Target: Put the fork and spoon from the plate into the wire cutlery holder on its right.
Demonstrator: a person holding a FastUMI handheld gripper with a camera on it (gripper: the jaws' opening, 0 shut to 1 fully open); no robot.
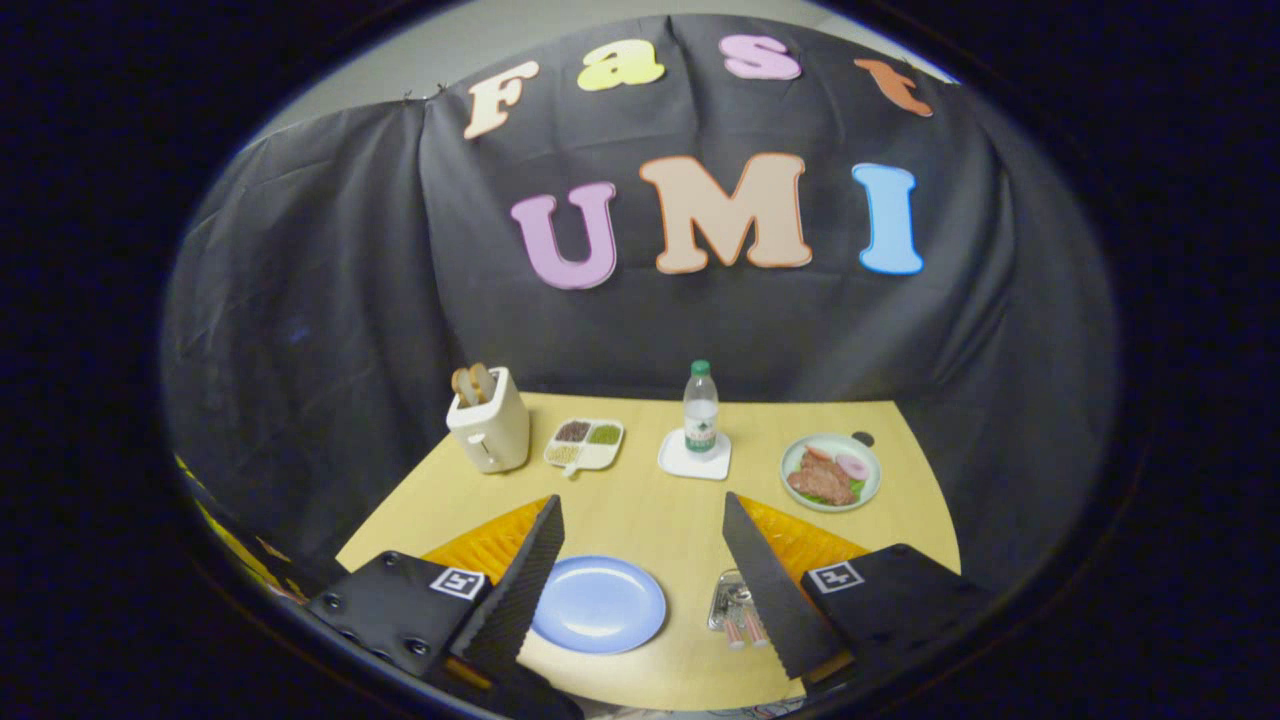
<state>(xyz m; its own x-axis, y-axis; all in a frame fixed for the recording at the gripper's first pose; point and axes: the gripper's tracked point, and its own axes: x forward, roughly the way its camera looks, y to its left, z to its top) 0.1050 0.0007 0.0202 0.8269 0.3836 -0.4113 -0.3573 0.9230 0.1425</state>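
one round blue plate (598,604), one wire cutlery holder (727,600), one white toaster (489,422), one white divided snack tray (585,444), one clear water bottle with a green cap (700,409), one square white coaster (694,456), one pale green plate of food (831,471) — all on a light wooden table (650,510).

gripper (643,518) hovers above the near end of the table, fingers spread wide, nothing between them but open air over the tabletop. the blue plate lies between the fingers, nearer the left one, and its top looks bare and glossy. the wire holder sits at the plate's 3 o'clock, just beside it, partly hidden behind the right finger; two pinkish handles (745,630) show at its near end, lying low rather than upright. whether they are the fork and spoon i cannot tell at this size.

far row, from the blue plate: toaster at 11 o'clock with two slices of toast (472,382) standing in its slots; snack tray at 12, four compartments, dark, green and pale fillings; bottle upright on the coaster at 1 o'clock; food plate at 2, holding brown meat, pink slices and some green. a small dark spot (863,438) lies just beyond it.

open room — a broad bare band of tabletop runs between the near pair and the far row. black cloth wall closes the far edge.
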